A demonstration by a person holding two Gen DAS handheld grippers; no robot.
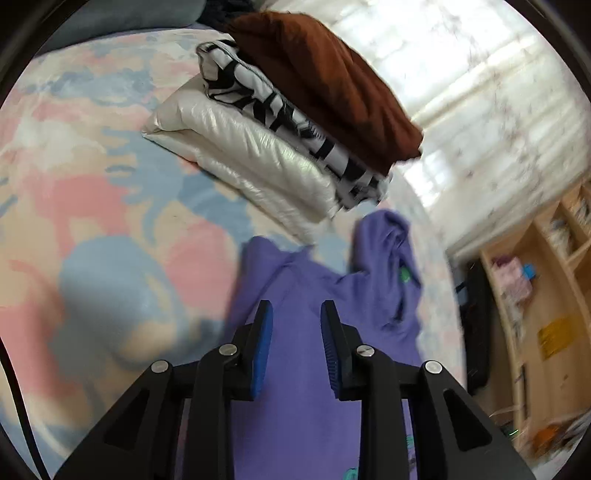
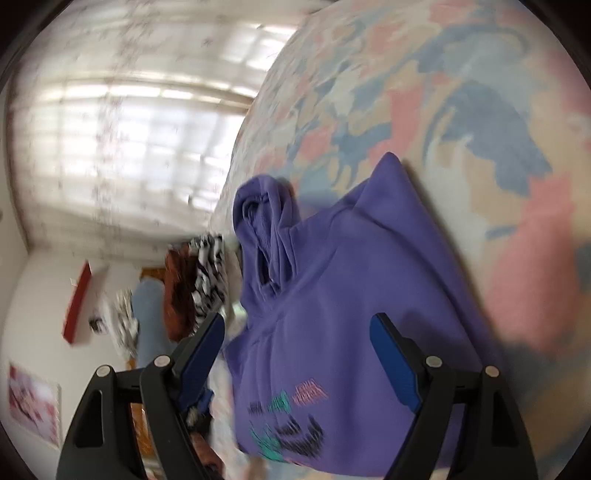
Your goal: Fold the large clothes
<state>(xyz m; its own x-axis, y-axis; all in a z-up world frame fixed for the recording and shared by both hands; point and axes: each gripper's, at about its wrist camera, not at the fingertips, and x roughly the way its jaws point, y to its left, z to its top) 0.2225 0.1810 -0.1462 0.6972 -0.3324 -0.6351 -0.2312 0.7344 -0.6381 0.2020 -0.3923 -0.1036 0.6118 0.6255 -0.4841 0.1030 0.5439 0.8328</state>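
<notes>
A purple hoodie (image 1: 314, 295) with a printed front lies on the pastel patterned bed (image 1: 92, 166). It also shows in the right wrist view (image 2: 362, 277), hood bunched toward the bed edge, print (image 2: 291, 424) near the camera. My left gripper (image 1: 296, 314) is open and empty, just above the hoodie's body. My right gripper (image 2: 297, 328) is open wide and empty, over the hoodie's chest. A stack of folded clothes lies beyond: brown garment (image 1: 325, 81) on a black-and-white one (image 1: 288, 122) on a white puffy jacket (image 1: 251, 158).
A curtained window (image 1: 480, 92) lies past the bed edge. A wooden shelf unit (image 1: 535, 295) with small items stands by the bed. A grey pillow (image 1: 110, 22) lies at the head. In the right wrist view, the stack (image 2: 199, 284) and wall pictures (image 2: 33, 402) appear.
</notes>
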